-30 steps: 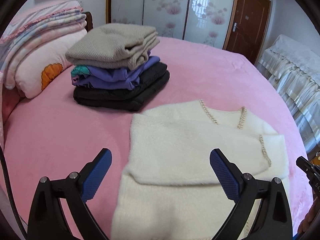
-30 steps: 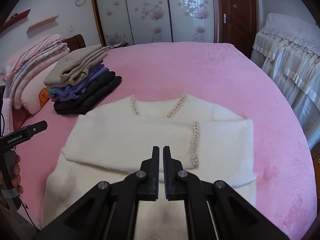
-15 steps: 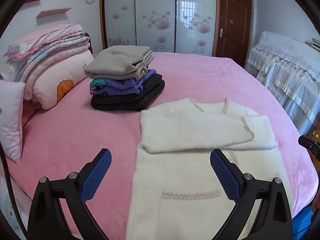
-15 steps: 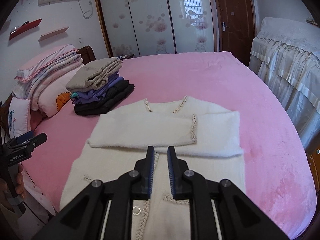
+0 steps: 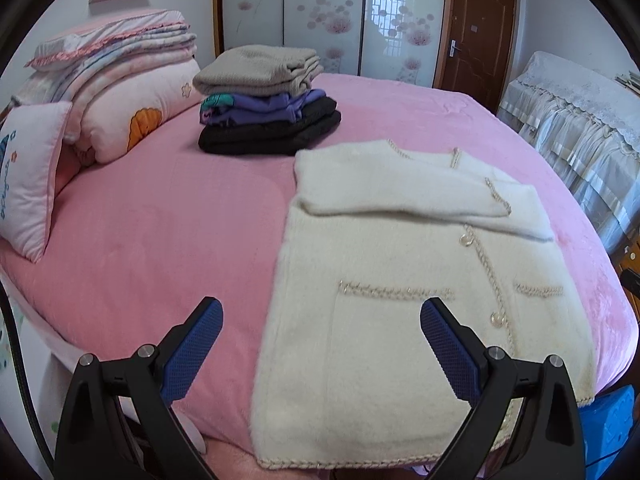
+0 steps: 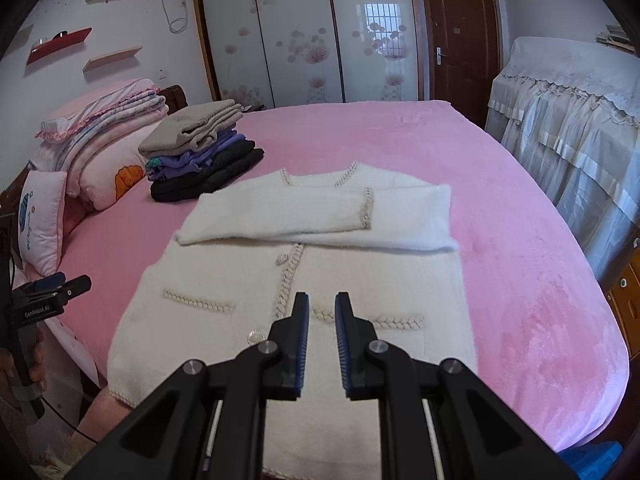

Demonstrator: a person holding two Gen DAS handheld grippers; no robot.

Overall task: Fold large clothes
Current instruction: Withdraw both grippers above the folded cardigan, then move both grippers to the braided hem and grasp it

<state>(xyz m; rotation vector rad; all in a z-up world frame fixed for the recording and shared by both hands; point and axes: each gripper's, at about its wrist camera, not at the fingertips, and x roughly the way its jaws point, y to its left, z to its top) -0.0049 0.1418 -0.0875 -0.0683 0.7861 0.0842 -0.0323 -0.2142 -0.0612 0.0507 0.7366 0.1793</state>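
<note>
A cream knit cardigan (image 5: 400,280) lies flat on the pink bed (image 5: 160,220), front up, with both sleeves folded across the chest; it also shows in the right wrist view (image 6: 320,256). My left gripper (image 5: 320,316) is wide open and empty, held above the cardigan's lower left hem near the bed's front edge. My right gripper (image 6: 321,304) is open by a narrow gap and empty, held above the cardigan's lower middle by the button band. The left gripper also shows at the left edge of the right wrist view (image 6: 52,292).
A stack of folded clothes (image 5: 264,108), beige on purple on black, sits behind the cardigan to the left. Pillows and folded quilts (image 5: 112,92) lie at the bed's head. A lace-covered cabinet (image 6: 568,120) stands to the right, a blue box (image 5: 608,432) below the bed's edge.
Both grippers have pulled back toward the bed's front edge, so the whole cardigan now shows. The right gripper's jaws have parted from shut to a narrow gap. The left gripper stays wide open.
</note>
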